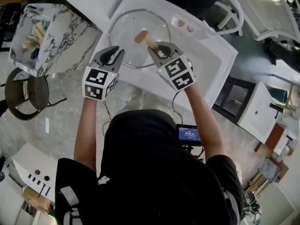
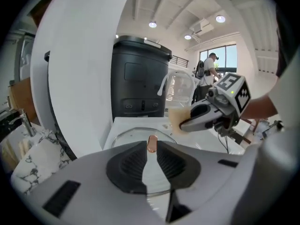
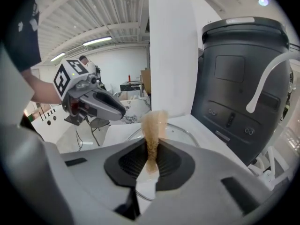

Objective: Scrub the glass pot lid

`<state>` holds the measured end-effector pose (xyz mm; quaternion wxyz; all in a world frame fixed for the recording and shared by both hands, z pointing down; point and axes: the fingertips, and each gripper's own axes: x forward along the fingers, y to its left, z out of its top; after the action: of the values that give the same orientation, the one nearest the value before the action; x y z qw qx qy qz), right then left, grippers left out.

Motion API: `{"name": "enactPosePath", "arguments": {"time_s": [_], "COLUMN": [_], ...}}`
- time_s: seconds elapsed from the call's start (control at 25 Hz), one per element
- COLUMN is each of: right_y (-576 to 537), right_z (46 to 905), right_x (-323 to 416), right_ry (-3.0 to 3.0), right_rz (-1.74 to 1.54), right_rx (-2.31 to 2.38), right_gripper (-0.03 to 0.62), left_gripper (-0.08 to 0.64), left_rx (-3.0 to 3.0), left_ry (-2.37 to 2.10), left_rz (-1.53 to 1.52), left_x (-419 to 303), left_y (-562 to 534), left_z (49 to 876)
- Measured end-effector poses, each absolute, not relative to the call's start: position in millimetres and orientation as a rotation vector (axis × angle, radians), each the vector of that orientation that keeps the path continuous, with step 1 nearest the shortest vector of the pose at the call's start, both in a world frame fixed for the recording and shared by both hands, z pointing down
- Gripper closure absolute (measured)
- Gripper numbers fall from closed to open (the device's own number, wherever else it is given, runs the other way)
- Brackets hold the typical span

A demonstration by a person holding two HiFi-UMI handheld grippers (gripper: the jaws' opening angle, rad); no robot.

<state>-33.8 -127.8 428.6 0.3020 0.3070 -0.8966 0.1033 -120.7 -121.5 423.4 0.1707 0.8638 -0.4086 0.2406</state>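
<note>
The glass pot lid [image 1: 126, 25] lies flat in a white sink [image 1: 208, 55]. Both grippers hang just above its near edge. My right gripper [image 1: 154, 48] is shut on a tan scrub sponge [image 1: 142, 35], which sticks out over the middle of the lid. In the right gripper view the sponge [image 3: 153, 125] stands pinched between the pads, with the lid [image 3: 185, 134] beyond. My left gripper [image 1: 119, 52] is over the lid's left edge, its jaws drawn together with nothing between them. In the left gripper view the lid's copper knob [image 2: 152, 143] shows past the tips, and the right gripper [image 2: 183, 124] holds the sponge [image 2: 176, 118] alongside.
A tall black bin [image 2: 138, 78] stands behind the sink. A white curved faucet [image 1: 227, 15] rises at the sink's far right. Small bits lie on the sink rim [image 1: 180, 23]. A marble-patterned box [image 1: 56, 36] and a chair [image 1: 28, 93] stand to the left.
</note>
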Motion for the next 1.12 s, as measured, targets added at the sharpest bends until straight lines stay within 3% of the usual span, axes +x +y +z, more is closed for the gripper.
{"name": "enactPosePath", "arguments": {"time_s": [0.24,1.12], "right_y": [-118.3,-108.5], "right_z": [384.8,265.8], "right_x": [-41.0,-49.2], "right_ry": [-2.447,-2.589], "right_rz": [0.251,0.028], "right_rx": [0.952,1.161], "right_gripper": [0.568,0.568], "left_gripper": [0.537,0.548], "left_rx": [2.521,2.746], "left_ry": [-1.286,-1.367], "left_rz": [0.553,0.256], "left_x": [-128.7,-120.7], "left_y": [-109.1,-89.1], "left_z": [374.7,250.9]}}
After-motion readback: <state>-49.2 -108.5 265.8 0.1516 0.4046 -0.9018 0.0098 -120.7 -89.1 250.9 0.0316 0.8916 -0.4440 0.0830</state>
